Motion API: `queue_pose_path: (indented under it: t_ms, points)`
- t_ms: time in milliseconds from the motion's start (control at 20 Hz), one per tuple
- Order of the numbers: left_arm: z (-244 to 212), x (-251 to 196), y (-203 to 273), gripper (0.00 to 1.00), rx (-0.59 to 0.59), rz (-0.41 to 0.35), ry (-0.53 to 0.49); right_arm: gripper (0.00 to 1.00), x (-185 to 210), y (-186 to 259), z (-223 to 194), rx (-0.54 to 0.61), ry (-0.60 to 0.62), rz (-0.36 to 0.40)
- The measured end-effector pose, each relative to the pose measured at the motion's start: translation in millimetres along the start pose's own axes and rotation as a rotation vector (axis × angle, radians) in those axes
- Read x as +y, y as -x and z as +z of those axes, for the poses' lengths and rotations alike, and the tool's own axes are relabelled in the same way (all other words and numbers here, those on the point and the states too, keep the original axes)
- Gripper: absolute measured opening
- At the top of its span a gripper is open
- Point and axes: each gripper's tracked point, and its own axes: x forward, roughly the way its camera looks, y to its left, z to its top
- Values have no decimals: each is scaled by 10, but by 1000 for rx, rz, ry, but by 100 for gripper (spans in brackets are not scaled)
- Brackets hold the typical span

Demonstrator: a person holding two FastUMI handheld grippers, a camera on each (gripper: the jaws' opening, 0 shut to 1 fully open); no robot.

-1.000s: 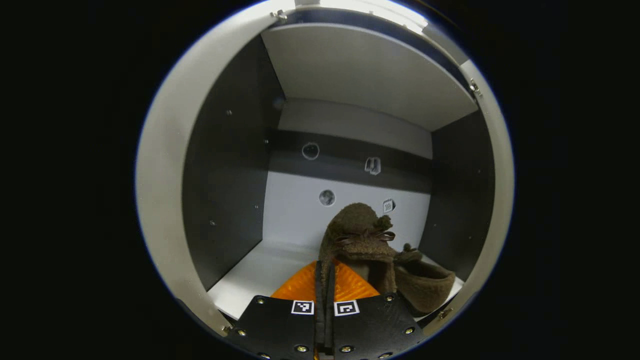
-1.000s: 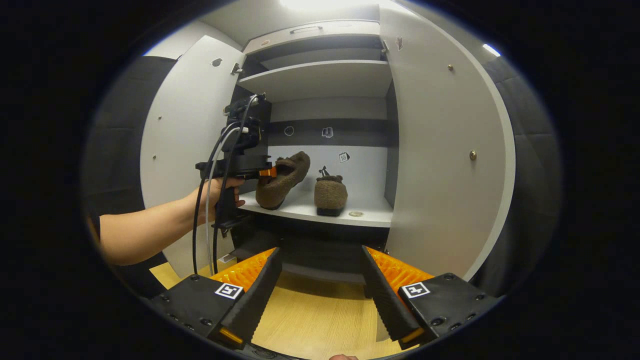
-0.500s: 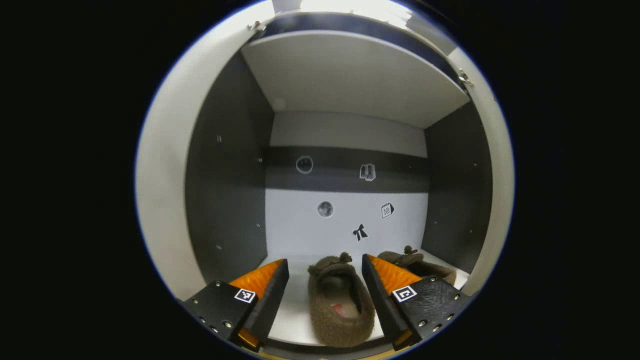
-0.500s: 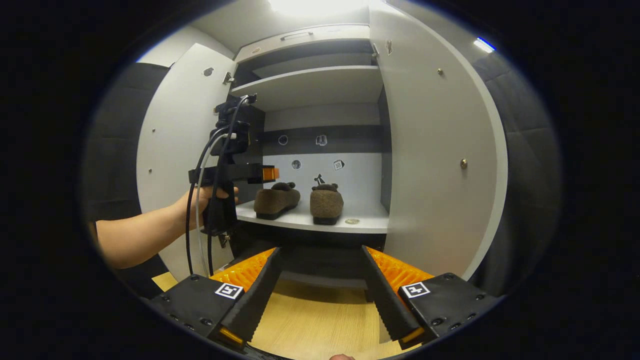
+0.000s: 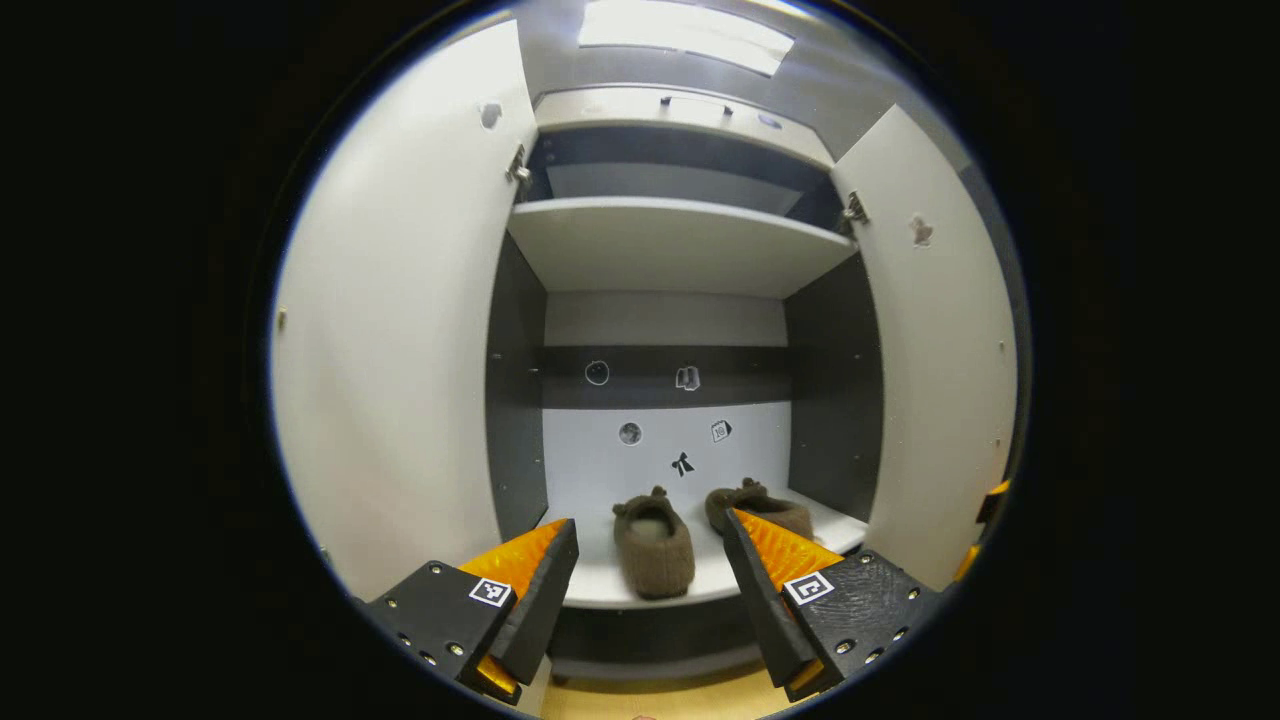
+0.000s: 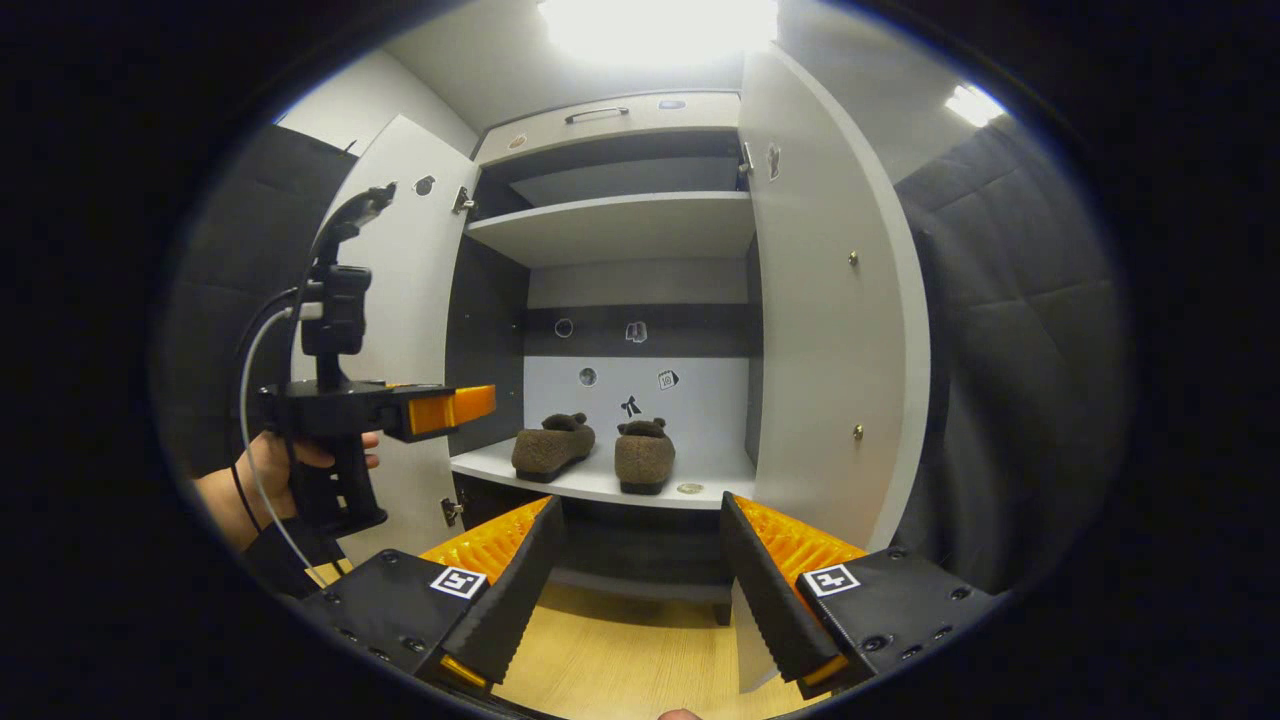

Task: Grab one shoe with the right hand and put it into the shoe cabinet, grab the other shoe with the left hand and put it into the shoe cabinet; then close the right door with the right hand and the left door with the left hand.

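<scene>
Right gripper view: the right gripper (image 6: pixel 640 585) stood wide and empty before the cabinet (image 6: pixel 610 228); the left gripper (image 6: pixel 455 408), also wide and empty, hung by the left door (image 6: pixel 405 300). Both shoes (image 6: pixel 553 449) (image 6: pixel 643 455) sat side by side on the shelf (image 6: pixel 610 485), clear of its front edge. Judgement: doors come next. The right door (image 6: pixel 830 340) stood fully open; push its outer face, sweeping past the shelf edge. Floor (image 6: pixel 620 660) below the cabinet gave swing room.
</scene>
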Motion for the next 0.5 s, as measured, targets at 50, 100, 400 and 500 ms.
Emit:
queue_pose_path:
  t_ms: [50, 100, 400, 500]
  points:
    - [21, 21, 127, 80, -3, 2, -2, 99, 12, 48, 34, -7, -1, -1]
    - [39, 55, 260, 80, -6, 11, -2, 99, 28, 93, 53, -12, -1, 0]
    - [-36, 245, 866, 80, 5, 50, 0, 99, 146, 300, 95, -24, -6, 20]
    - [-45, 324, 1003, 80, 12, 71, -10, 99, 146, 361, 93, -24, 1, 21]
